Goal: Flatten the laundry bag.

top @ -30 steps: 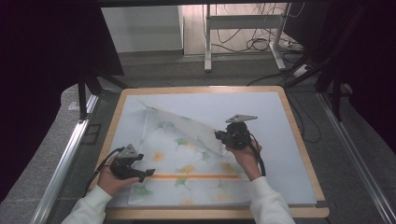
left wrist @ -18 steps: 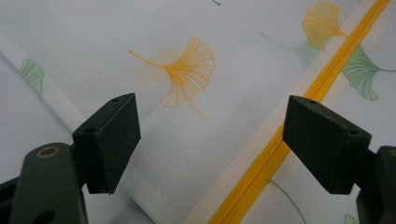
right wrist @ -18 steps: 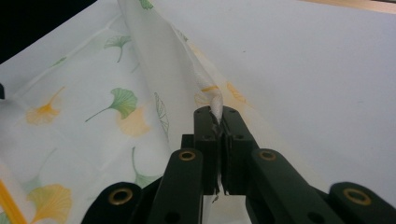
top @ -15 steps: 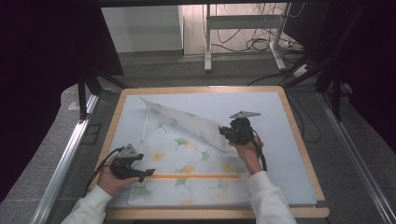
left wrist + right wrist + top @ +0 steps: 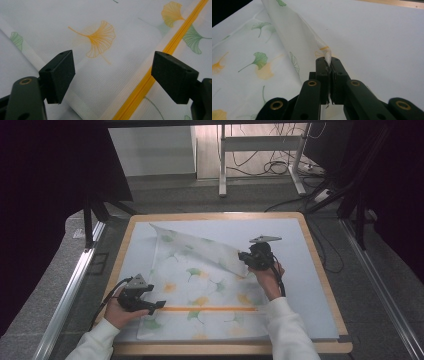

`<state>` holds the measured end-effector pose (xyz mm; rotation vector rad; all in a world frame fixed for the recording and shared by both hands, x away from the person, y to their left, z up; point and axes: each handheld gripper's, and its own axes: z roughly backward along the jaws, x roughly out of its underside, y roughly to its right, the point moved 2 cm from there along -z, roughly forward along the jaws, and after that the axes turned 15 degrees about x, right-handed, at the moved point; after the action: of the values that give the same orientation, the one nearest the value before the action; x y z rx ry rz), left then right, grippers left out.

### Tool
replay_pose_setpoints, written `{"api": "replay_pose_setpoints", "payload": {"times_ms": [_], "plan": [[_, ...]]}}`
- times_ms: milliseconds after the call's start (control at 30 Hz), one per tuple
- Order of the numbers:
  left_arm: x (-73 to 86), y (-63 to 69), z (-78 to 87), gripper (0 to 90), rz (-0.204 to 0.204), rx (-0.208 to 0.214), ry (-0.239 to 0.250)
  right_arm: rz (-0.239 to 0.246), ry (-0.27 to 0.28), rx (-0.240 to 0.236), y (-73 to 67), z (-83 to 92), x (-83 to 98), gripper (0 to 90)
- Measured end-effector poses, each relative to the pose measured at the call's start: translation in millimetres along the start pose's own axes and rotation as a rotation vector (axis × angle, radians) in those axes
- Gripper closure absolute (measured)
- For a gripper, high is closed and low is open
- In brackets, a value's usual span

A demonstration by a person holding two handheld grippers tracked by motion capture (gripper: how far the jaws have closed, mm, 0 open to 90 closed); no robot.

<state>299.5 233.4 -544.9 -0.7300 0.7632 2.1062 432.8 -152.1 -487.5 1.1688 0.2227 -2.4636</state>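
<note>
Cloth (image 5: 200, 285) corner pinched in right claw (image 5: 329, 65), lifted

Wood-edged table (image 5: 327, 285), leaf-print cloth (image 5: 200, 290) on it

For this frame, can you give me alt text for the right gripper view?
The right gripper has its black fingers shut on a pinched corner of a white pillowcase printed with green and orange ginkgo leaves, lifting that corner so the fabric rises in a fold. The rest of the cloth lies flat to the left on a pale table mat.
</note>
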Motion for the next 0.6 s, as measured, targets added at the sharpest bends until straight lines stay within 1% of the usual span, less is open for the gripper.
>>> {"api": "replay_pose_setpoints", "payload": {"times_ms": [133,233,267,300,333,500,600], "plan": [[-0.1,-0.2,0.4,18.9,0.000,0.001,0.001,-0.010,0.004,0.003,4.4,-3.4,-3.7,85.4],[-0.1,-0.8,-0.8,19.0,-0.002,0.005,-0.004,-0.016,0.007,0.003,11.5,-8.5,-8.6,85.4],[0.0,-0.9,-1.1,19.0,-0.001,0.006,-0.005,-0.027,0.000,0.000,14.0,-10.3,-9.1,85.4],[0.0,-0.9,-1.1,19.0,-0.001,0.006,-0.005,-0.027,0.000,0.000,14.0,-10.3,-9.1,85.4],[0.0,-0.9,-1.3,18.9,0.003,0.008,-0.003,-0.046,0.005,0.000,19.7,-13.4,-10.7,85.4],[-0.1,-1.6,-1.1,18.9,0.006,0.007,0.002,-0.069,0.008,0.016,30.5,-20.9,-15.1,85.4],[-0.1,-2.1,-1.0,18.9,0.004,0.007,-0.001,-0.091,-0.002,0.022,35.9,-28.0,-13.6,85.4]]}}
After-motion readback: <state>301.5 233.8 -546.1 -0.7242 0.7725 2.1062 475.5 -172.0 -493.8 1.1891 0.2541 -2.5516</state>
